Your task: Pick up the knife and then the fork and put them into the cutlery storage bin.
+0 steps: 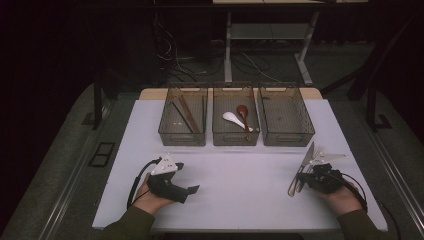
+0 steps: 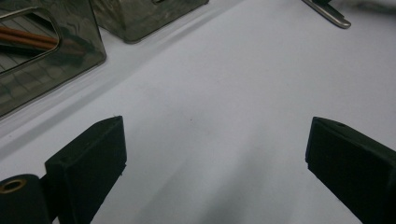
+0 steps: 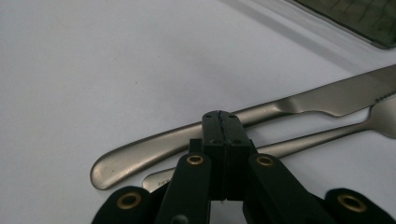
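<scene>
A steel table knife (image 1: pixel 306 159) and a fork (image 1: pixel 298 187) lie side by side on the white table (image 1: pixel 240 175) at the front right. My right gripper (image 1: pixel 303 176) sits right over their handles. In the right gripper view its jaws are pressed together, nothing visibly between them, with the tip (image 3: pixel 222 119) just above the knife (image 3: pixel 327 100) and the fork (image 3: pixel 322 135) beside it. My left gripper (image 1: pixel 186 178) rests at the front left. Its jaws stand wide apart over bare table (image 2: pixel 215 144), holding nothing.
Three clear bins stand in a row at the back. The left bin (image 1: pixel 182 139) holds brown chopsticks (image 1: pixel 189 114), the middle bin (image 1: pixel 235 140) a white spoon (image 1: pixel 232 118) and a brown spoon (image 1: pixel 243 112), and the right bin (image 1: pixel 287 140) looks empty.
</scene>
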### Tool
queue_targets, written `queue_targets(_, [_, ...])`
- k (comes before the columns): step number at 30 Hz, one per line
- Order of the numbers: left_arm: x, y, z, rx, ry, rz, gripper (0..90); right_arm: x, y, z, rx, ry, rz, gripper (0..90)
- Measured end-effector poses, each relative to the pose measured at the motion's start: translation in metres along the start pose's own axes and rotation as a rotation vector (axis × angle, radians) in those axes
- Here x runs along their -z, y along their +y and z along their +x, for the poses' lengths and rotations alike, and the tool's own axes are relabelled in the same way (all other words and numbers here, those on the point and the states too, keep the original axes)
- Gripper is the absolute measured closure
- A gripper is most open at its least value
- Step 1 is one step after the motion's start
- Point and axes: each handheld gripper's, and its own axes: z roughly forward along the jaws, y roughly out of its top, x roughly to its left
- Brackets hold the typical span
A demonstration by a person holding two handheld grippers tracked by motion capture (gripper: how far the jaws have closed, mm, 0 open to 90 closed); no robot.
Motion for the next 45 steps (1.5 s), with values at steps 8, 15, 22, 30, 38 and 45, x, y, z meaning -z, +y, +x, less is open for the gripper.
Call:
queue_targets(8, [-0.001,-0.002,0.001,-0.014,-0.003,0.015,3.7,0.003,-0.002,0.002,0.024,-0.026,0.037,89.7])
queue_targets(15, [0.0,-0.002,0.002,-0.017,-0.005,0.017,3.5,0.012,-0.01,-0.002,0.017,-0.052,0.062,89.7])
queue_targets(22, [0.001,-0.002,0.003,-0.016,-0.013,0.005,3.5,0.023,-0.021,-0.014,-0.007,-0.069,0.083,89.7])
queue_targets(30, [0.004,-0.004,0.009,-0.029,-0.013,0.002,3.5,0.033,-0.029,-0.029,-0.031,-0.119,0.11,89.7])
queue_targets(38, [0.005,-0.004,0.014,-0.047,-0.005,0.002,3.4,0.039,-0.034,-0.049,-0.062,-0.161,0.125,89.7])
queue_targets(45, [0.006,-0.005,0.017,-0.047,-0.003,0.006,3.3,0.042,-0.036,-0.061,-0.097,-0.167,0.125,89.6])
